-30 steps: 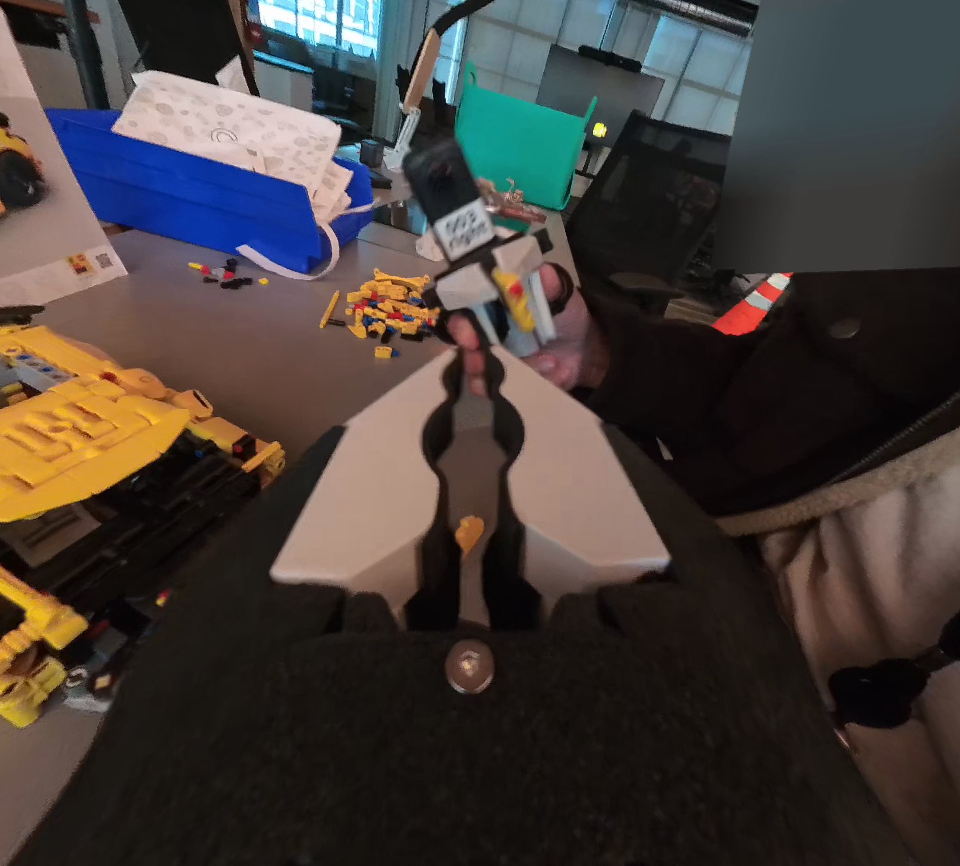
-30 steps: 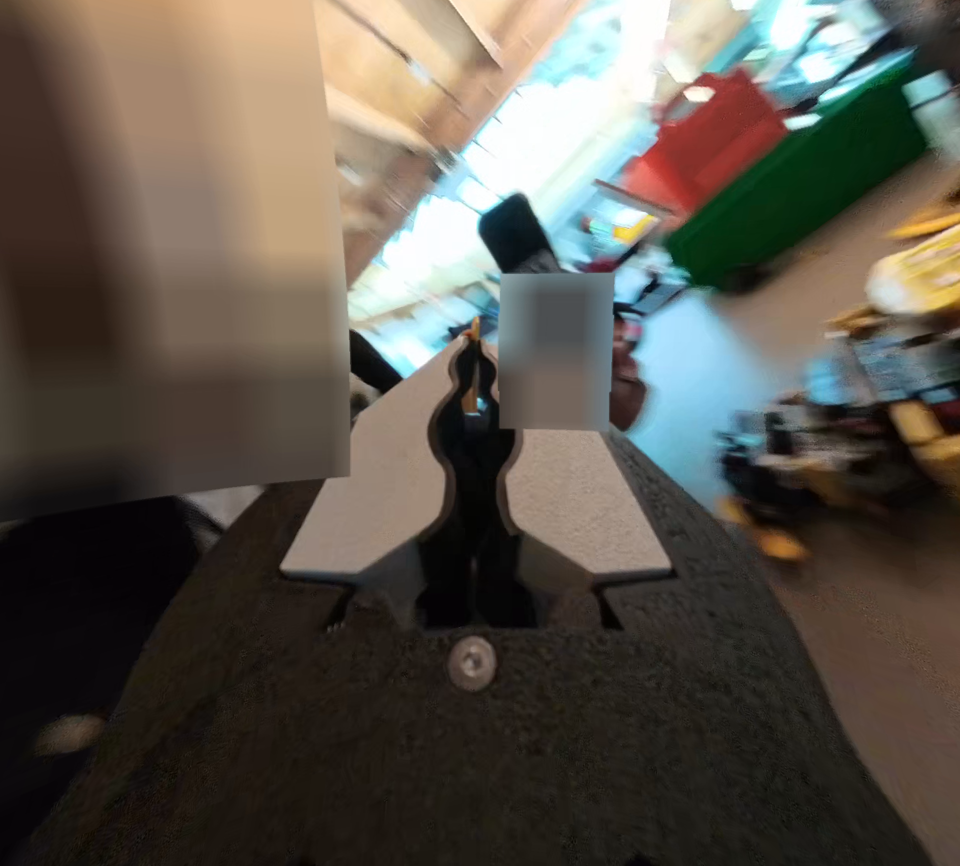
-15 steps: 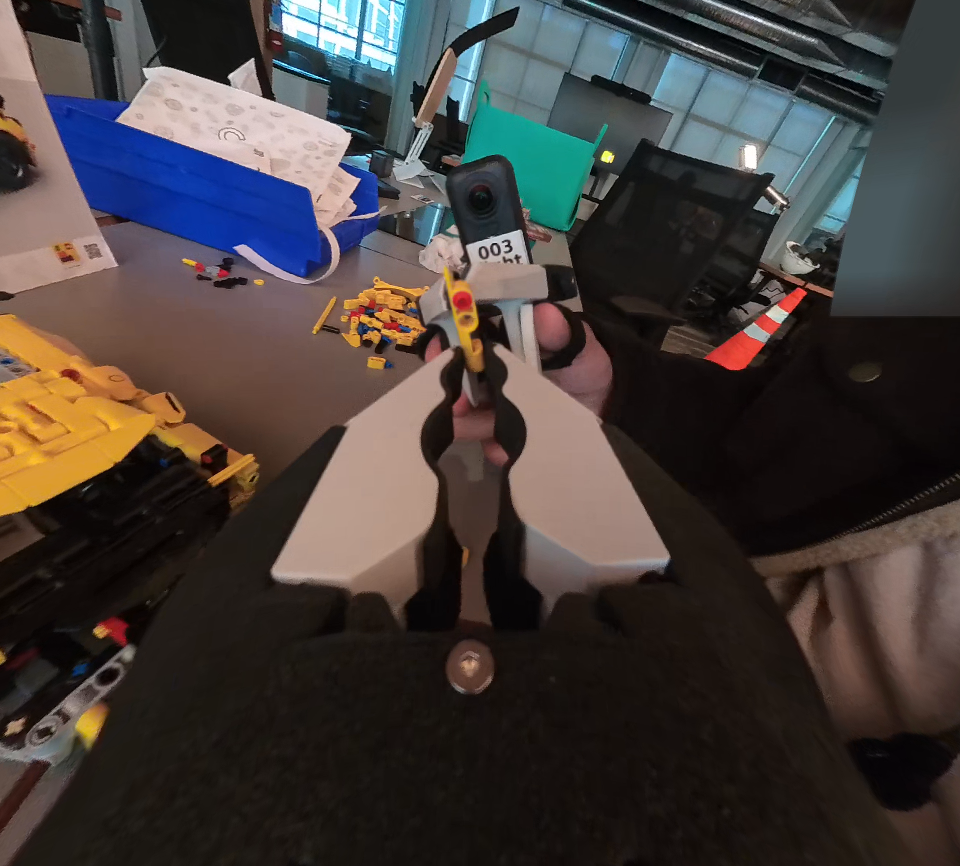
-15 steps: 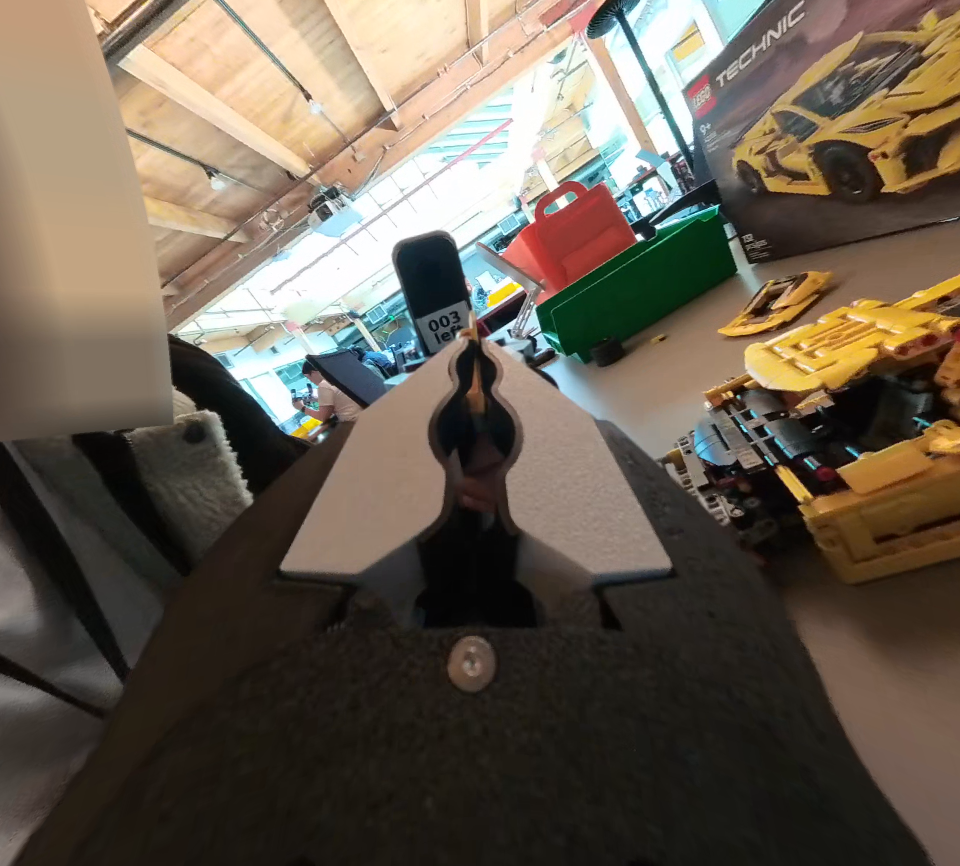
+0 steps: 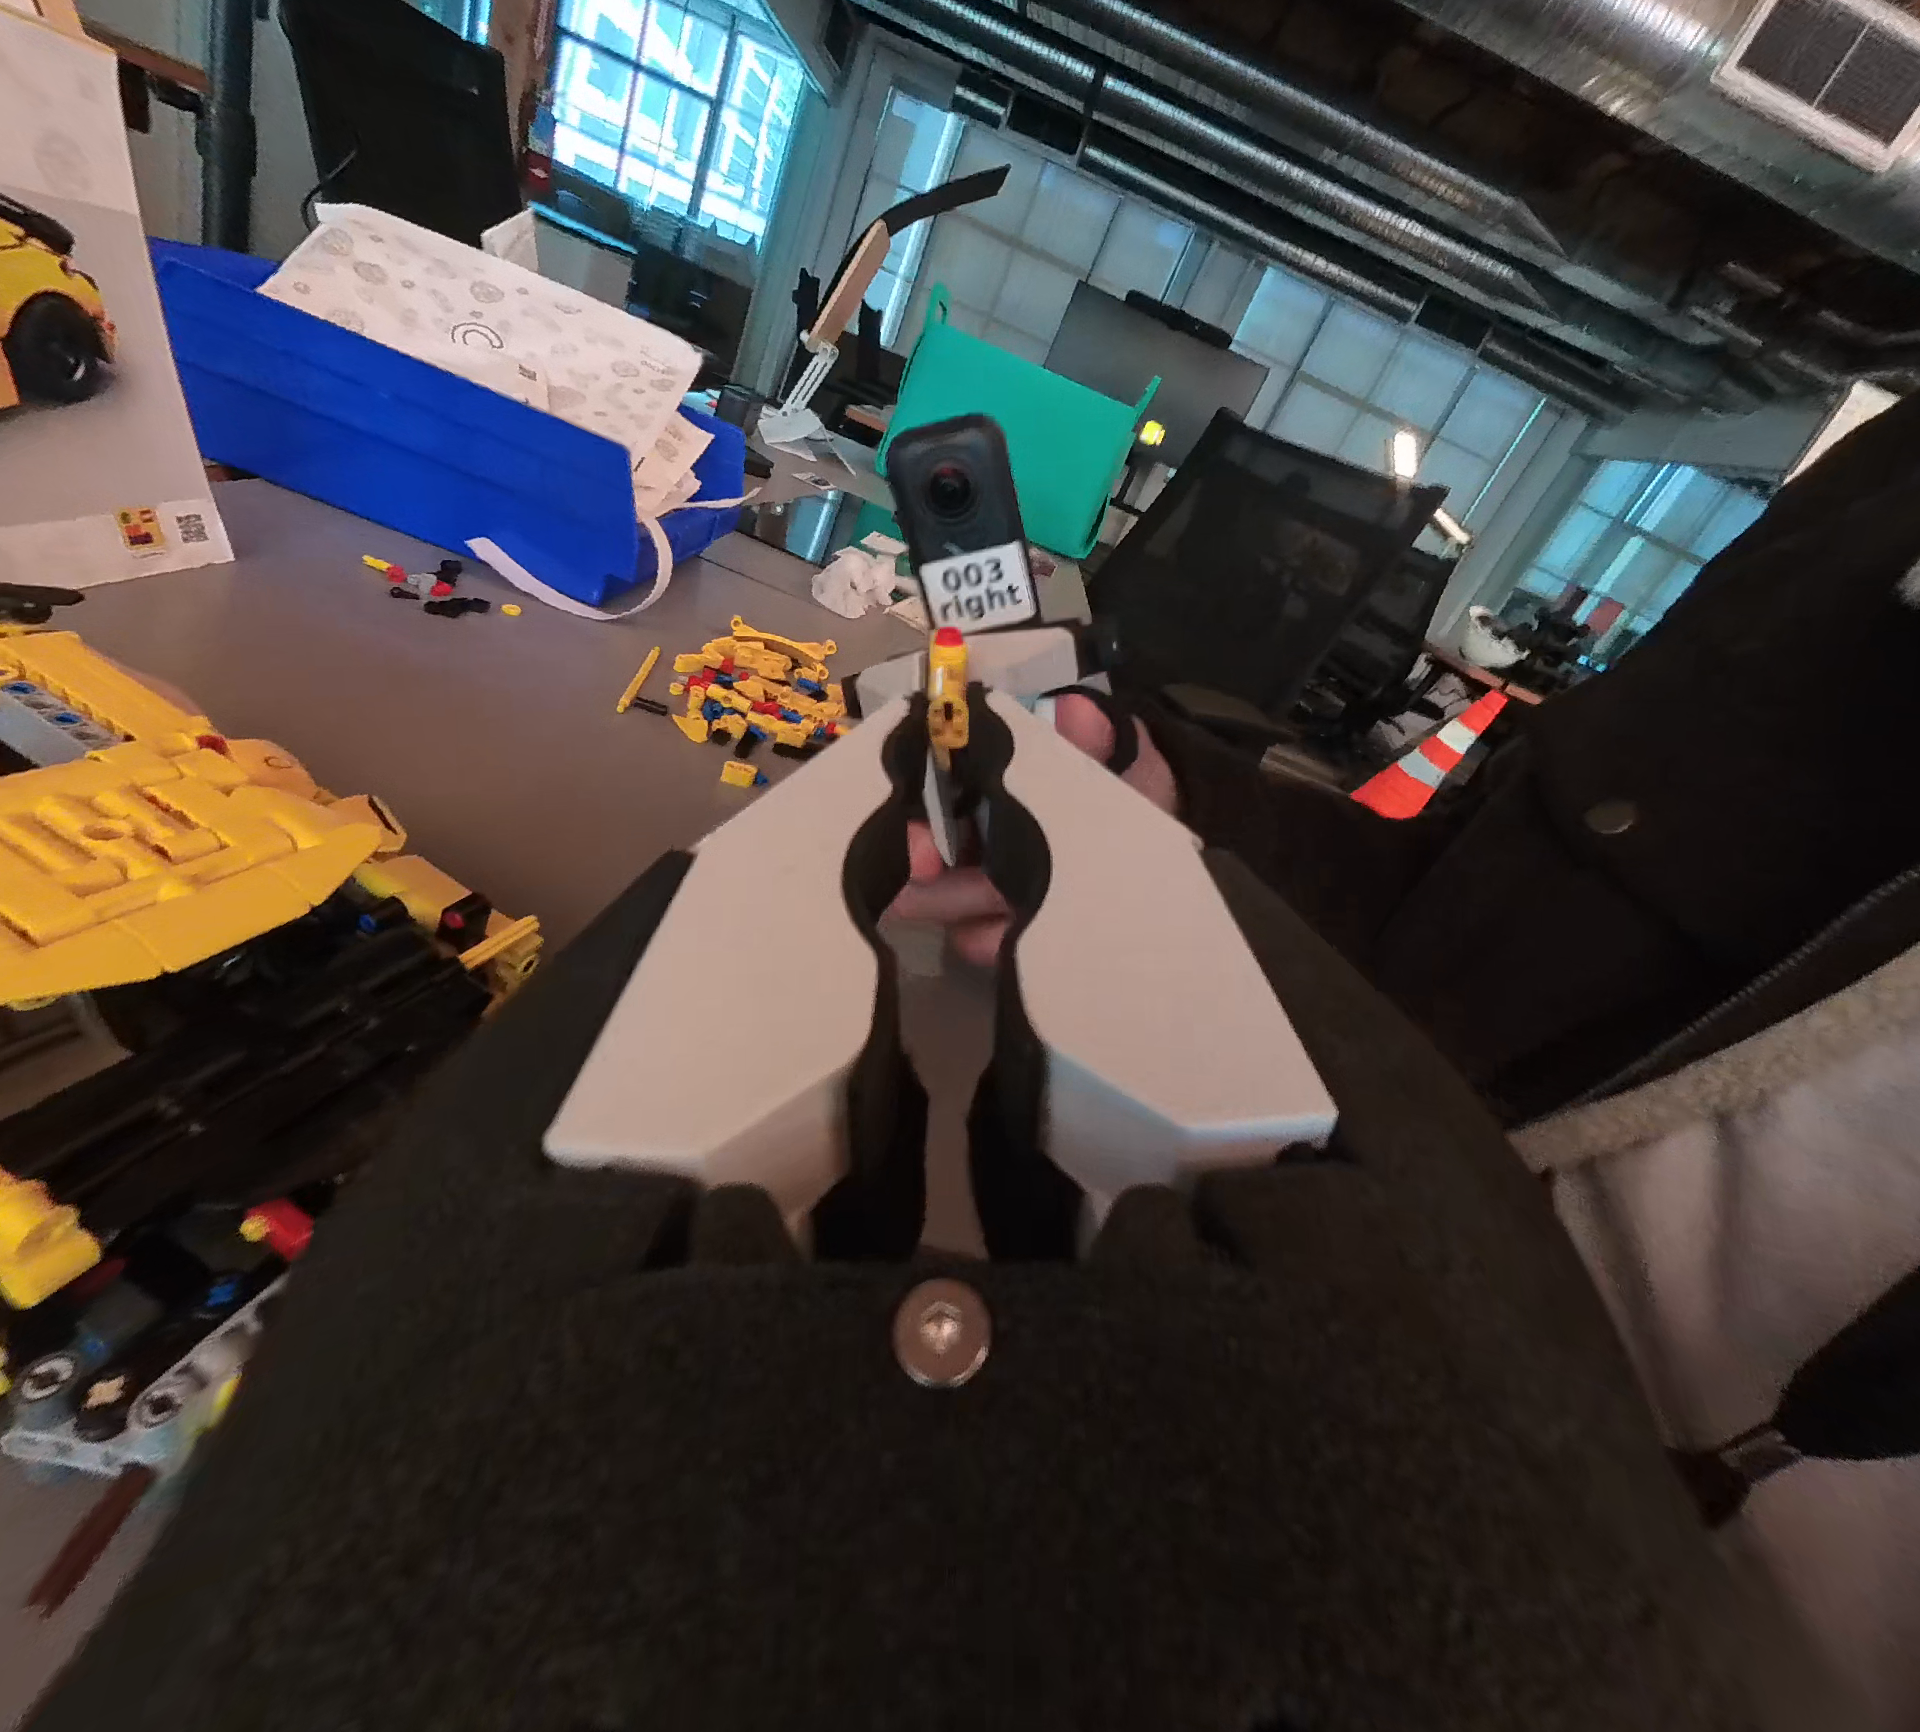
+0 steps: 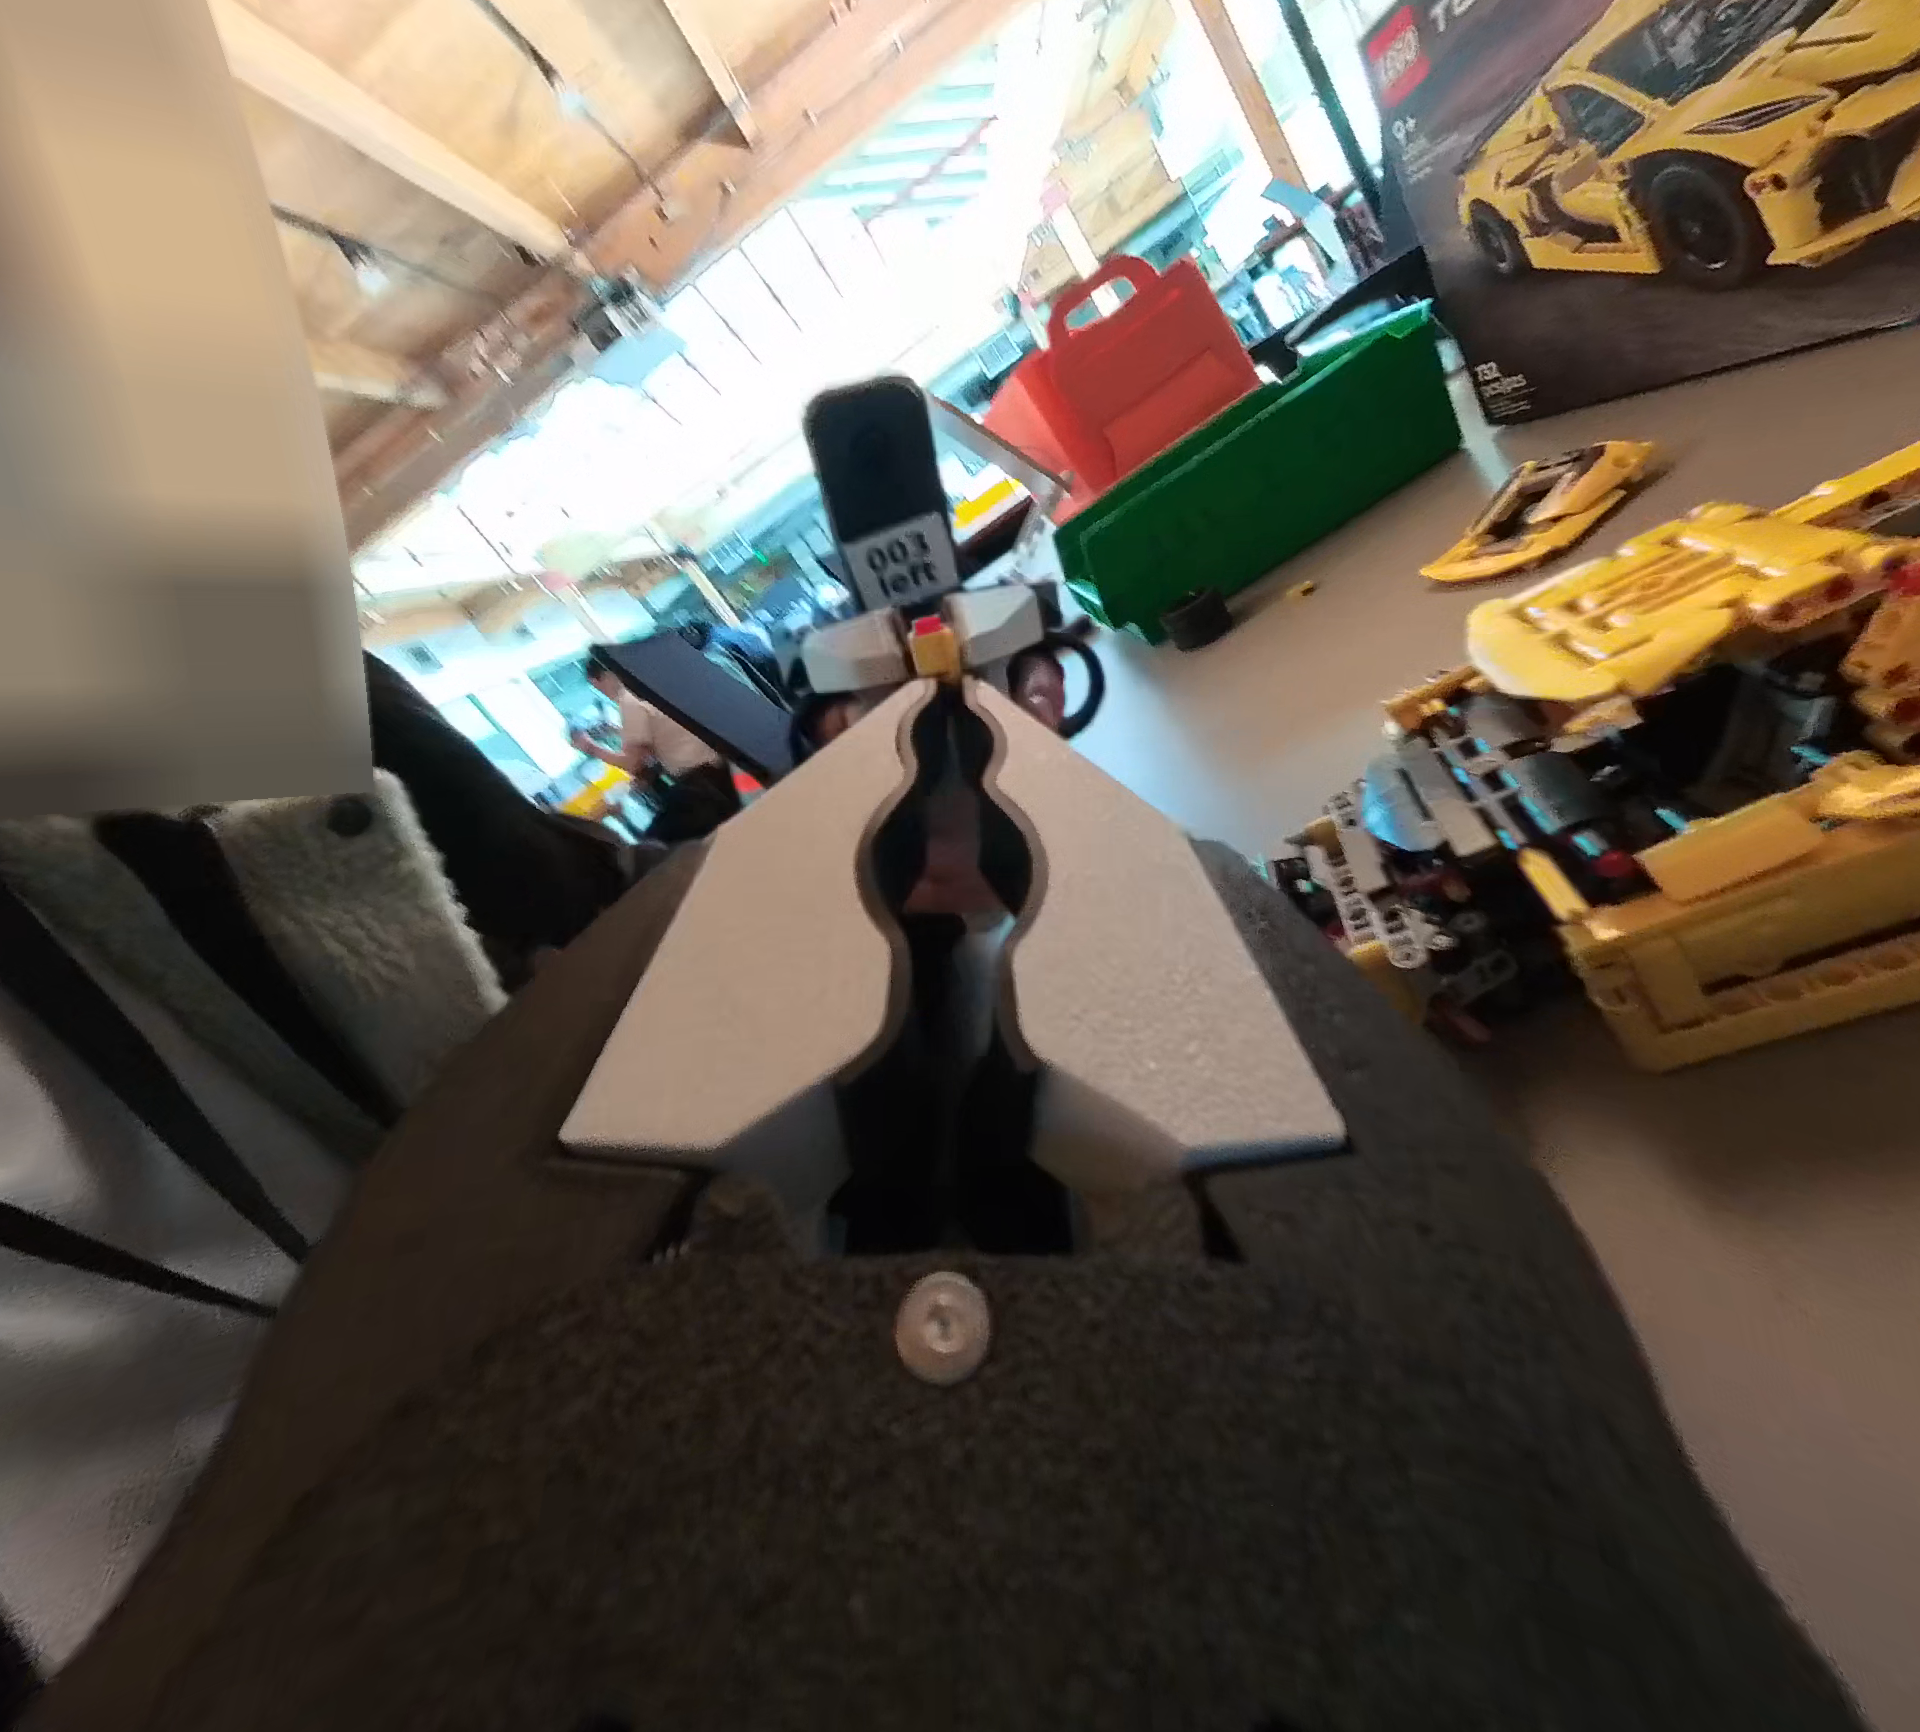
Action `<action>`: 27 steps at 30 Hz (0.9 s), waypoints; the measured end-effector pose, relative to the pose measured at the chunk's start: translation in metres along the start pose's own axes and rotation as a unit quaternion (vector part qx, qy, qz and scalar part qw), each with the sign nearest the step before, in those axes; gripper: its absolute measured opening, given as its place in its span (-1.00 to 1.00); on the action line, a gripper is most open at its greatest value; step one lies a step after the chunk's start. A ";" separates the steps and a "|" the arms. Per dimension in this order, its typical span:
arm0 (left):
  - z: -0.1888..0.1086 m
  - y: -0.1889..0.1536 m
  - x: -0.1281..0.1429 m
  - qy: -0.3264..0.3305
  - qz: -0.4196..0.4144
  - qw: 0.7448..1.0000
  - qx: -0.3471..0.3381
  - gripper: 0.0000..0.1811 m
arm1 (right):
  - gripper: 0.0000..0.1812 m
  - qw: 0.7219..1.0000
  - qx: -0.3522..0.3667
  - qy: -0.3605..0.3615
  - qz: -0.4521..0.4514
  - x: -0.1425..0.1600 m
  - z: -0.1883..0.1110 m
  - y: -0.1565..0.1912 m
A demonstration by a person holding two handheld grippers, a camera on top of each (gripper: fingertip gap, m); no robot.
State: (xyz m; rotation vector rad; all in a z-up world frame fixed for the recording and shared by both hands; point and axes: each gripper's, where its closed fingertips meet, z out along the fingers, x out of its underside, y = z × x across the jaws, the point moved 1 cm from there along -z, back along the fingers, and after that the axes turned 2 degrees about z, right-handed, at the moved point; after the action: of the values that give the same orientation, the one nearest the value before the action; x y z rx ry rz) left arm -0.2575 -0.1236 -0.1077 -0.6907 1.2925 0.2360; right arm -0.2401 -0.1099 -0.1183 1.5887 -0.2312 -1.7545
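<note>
In the left wrist view my left gripper (image 5: 945, 711) is shut on a small yellow piece (image 5: 948, 680) with a red pin on top. The piece stands upright between its pads, above the grey table (image 5: 468, 747). The right gripper faces it tip to tip, with its camera body (image 5: 956, 487) just behind the piece. In the right wrist view my right gripper (image 6: 940, 695) is shut. Its tips meet the lower end of the same yellow piece (image 6: 928, 648), which sits between the left gripper's white fingers (image 6: 857, 654). A hand shows behind each gripper.
A half-built yellow model car (image 5: 156, 851) lies to the left on the table and also shows in the right wrist view (image 6: 1714, 747). A pile of loose small pieces (image 5: 753, 695), a blue bin (image 5: 416, 435), a green bin (image 6: 1268, 498) and the car's box (image 6: 1662, 72) stand farther off. Only a small space, under 4 cm, lies between the two pairs of fingers. The half-built yellow model car (image 5: 156, 851) is about equally far from each gripper, around 15 cm. My right wrist view (image 6: 1631, 617) looks at it from another angle.
The right gripper turned to face the left one and brought the yellow piece from its own side into the left gripper's tips. Both grippers tilted upward.
</note>
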 end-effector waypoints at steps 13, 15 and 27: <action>0.002 0.004 0.016 0.067 0.086 0.993 -0.036 -0.93 | -0.90 0.975 0.077 0.044 -0.204 -0.002 -0.011 -0.001; 0.002 0.003 0.017 0.069 0.086 0.993 -0.034 -0.93 | -0.88 0.973 0.078 0.050 -0.212 0.000 -0.009 -0.001; 0.002 0.004 0.019 0.076 0.083 0.993 -0.036 -0.93 | -0.96 0.966 0.101 0.078 -0.224 0.005 -0.009 -0.007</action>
State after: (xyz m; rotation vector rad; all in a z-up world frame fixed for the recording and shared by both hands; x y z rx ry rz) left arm -0.2525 -0.1238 -0.1268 -0.6725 1.4957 0.3719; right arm -0.2340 -0.1049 -0.1283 2.0390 0.0331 -1.9739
